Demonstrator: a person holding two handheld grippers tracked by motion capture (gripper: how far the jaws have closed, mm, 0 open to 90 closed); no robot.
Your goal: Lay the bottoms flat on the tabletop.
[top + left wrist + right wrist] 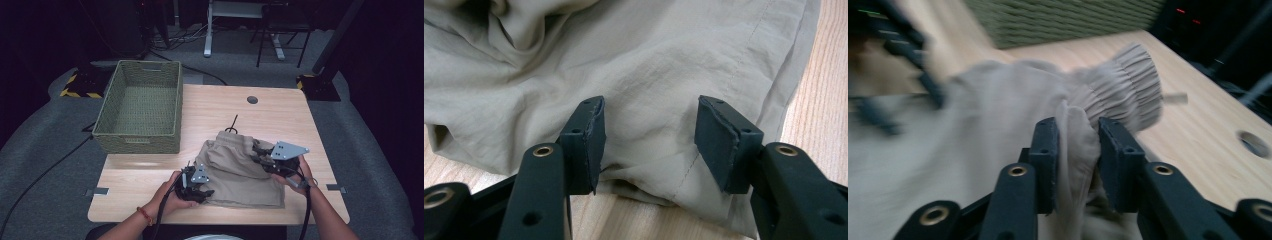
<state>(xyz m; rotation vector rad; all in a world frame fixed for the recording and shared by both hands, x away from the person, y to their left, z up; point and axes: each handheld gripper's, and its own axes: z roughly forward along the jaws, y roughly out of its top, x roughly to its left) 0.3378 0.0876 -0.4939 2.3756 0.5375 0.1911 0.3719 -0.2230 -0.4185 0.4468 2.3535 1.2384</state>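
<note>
Right fingers (1048, 155) pinch the shorts (973, 130) (waistband fold)

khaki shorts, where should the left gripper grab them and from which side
Grip the hem edge of the khaki shorts, coming in low from the table's near edge. In the left gripper view that edge lies flat, doubled and stitched between the open left gripper, so it offers a firm fold.

At the bottom centre of the frame, the right hand-held gripper (1079, 165) pinches a fold of the crumpled beige fabric shorts (973, 150), whose ribbed waistband sits upper right of the jaws. The light wooden tabletop (1198, 135) spreads right; a green woven basket (1063, 20) lies along the top.
</note>
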